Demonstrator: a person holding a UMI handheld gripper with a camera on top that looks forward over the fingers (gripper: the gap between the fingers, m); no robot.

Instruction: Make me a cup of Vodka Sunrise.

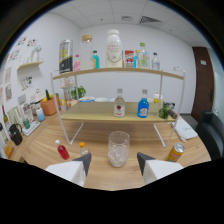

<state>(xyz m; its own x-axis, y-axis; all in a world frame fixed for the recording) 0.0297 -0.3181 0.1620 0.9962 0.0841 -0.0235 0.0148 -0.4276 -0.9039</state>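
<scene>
Glass point(118, 148): one, clear, with ice in it, upright on the wooden table point(100, 175), just ahead of the gripper point(114, 161) and in line with the gap between its two fingers. Fingers spread wide, holding nothing.

Shelf rack point(117, 73): one, two tiers, white frame, behind the glass.
Lower tier: one clear bottle with a red label point(119, 103); one blue bottle point(143, 106); one small green plant point(166, 110).
Upper tier: one large white jug point(113, 48); one dark carton point(65, 56); several smaller bottles, too crowded to count.

Table, left of the glass: one red bottle lying tilted point(62, 150).
Table, right of the glass: one yellow can point(175, 152); one white cloth point(185, 128).
Far left: one orange pot point(48, 106).
</scene>
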